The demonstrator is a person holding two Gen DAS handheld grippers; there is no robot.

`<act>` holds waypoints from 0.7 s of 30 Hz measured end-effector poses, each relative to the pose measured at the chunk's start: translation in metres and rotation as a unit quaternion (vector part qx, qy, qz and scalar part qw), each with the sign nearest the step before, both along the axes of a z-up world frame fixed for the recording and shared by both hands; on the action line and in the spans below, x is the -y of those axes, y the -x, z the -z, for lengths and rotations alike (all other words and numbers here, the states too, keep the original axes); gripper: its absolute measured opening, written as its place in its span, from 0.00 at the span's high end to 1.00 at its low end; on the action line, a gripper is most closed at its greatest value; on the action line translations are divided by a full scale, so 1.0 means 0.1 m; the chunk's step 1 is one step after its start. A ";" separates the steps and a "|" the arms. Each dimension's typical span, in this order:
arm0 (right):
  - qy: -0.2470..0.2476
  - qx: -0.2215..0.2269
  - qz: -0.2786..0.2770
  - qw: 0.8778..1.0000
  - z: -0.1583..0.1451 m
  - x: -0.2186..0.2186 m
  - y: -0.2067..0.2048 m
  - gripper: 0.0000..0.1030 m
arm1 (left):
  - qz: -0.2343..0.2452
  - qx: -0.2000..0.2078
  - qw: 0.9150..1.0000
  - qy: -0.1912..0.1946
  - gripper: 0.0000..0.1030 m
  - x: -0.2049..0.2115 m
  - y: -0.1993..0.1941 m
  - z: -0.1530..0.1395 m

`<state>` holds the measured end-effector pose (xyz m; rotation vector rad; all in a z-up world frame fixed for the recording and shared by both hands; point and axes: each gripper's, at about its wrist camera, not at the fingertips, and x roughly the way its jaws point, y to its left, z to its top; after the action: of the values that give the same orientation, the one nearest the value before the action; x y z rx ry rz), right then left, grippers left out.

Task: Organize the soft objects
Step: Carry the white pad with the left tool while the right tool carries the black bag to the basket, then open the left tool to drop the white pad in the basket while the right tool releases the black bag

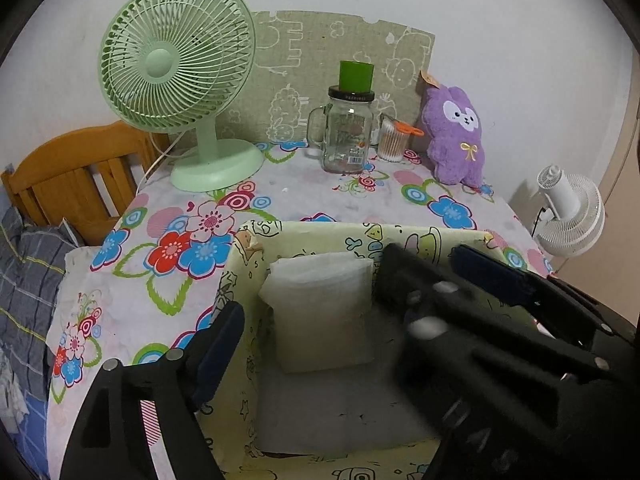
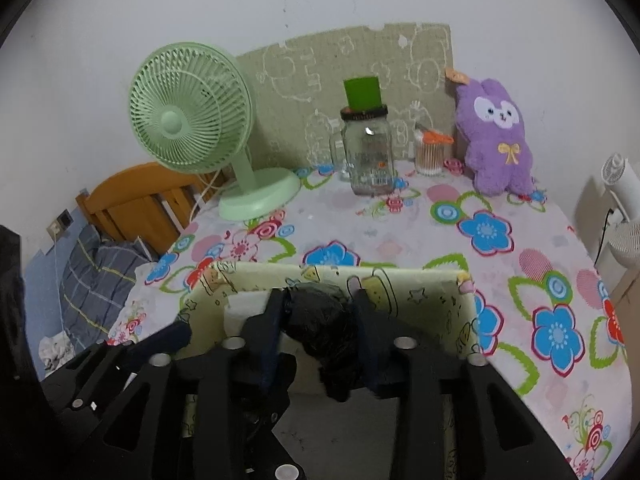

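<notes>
A pale yellow cartoon-print fabric box stands at the table's near edge. A white folded soft pack stands inside it at the left. My left gripper is open, its fingers spread over the box. My right gripper is shut on a black soft bundle and holds it above the box's inside; it shows in the left wrist view as a dark blurred shape. A purple plush rabbit leans at the back right of the table.
A green desk fan stands back left. A glass jar with a green cup on top and a cotton-swab holder stand at the back. A wooden bed head is left, a white fan right.
</notes>
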<state>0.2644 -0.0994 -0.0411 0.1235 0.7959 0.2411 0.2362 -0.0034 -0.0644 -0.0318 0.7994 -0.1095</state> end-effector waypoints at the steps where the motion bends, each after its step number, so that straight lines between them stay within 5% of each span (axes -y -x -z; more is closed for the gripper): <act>1: 0.000 0.002 0.003 1.000 0.01 0.01 0.01 0.33 | 0.001 0.001 1.000 -0.003 0.17 0.01 0.00 0.00; 21: 0.002 0.030 0.015 0.999 -0.26 0.15 0.37 0.12 | 0.004 0.033 0.999 -0.014 0.00 0.10 0.31 -0.22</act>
<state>0.2277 -0.1148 -0.0154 0.1243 0.7335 0.2134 0.2055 -0.0136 -0.0426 0.0017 0.7359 -0.1061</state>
